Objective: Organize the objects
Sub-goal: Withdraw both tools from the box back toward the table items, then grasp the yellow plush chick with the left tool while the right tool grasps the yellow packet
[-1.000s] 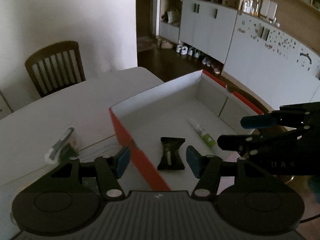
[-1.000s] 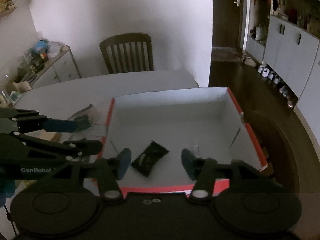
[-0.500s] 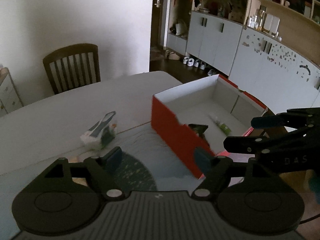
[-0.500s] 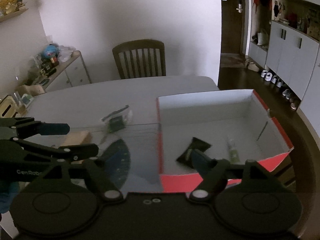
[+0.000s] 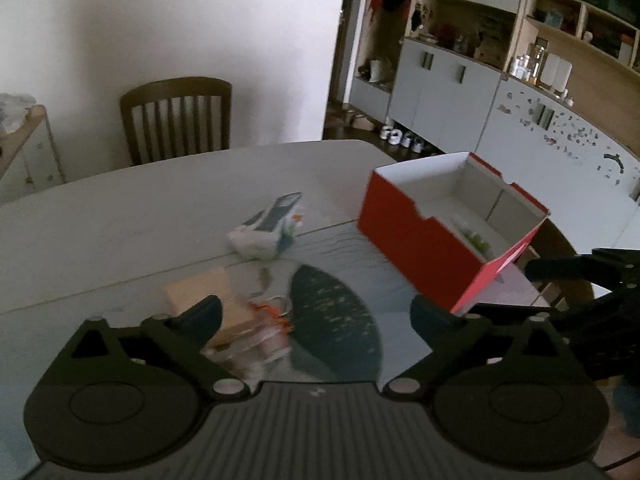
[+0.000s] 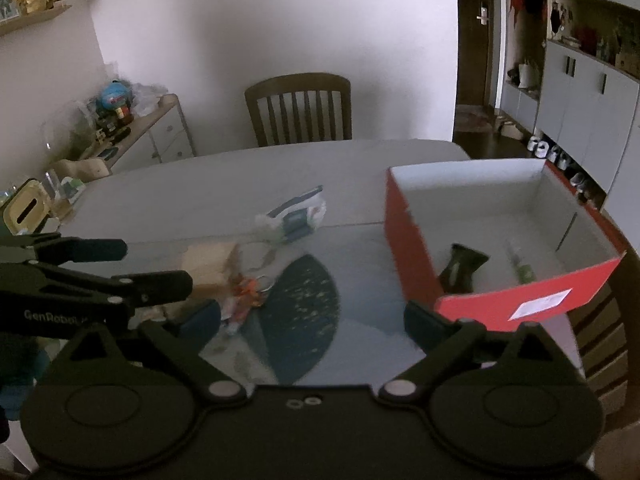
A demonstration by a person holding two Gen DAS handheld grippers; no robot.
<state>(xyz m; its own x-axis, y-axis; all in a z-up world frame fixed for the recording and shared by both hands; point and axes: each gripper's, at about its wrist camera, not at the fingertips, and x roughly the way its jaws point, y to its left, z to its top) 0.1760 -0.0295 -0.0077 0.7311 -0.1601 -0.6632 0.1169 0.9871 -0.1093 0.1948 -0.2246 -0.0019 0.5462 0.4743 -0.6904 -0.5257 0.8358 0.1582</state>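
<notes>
Left wrist view: left gripper (image 5: 316, 314) empty, jaws opening wide, above a dark fan-shaped mat (image 5: 334, 324). Red box (image 5: 420, 236) on the table (image 5: 120, 216), to the right; white packet (image 5: 266, 232) lies left of it, wooden block (image 5: 200, 294) and small orange item (image 5: 272, 314) nearer.

Right wrist view: right gripper (image 6: 312, 318) also empty, jaws opening wide. Box (image 6: 404, 240) holds a dark pouch (image 6: 460, 266) and a green-tipped tube (image 6: 522, 266), apart. Packet (image 6: 294, 218) and block (image 6: 210, 260) outside on the table (image 6: 200, 188).

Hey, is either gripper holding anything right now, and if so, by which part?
Nothing is held. The left gripper and right gripper are both opening, with nothing between their pads.
</notes>
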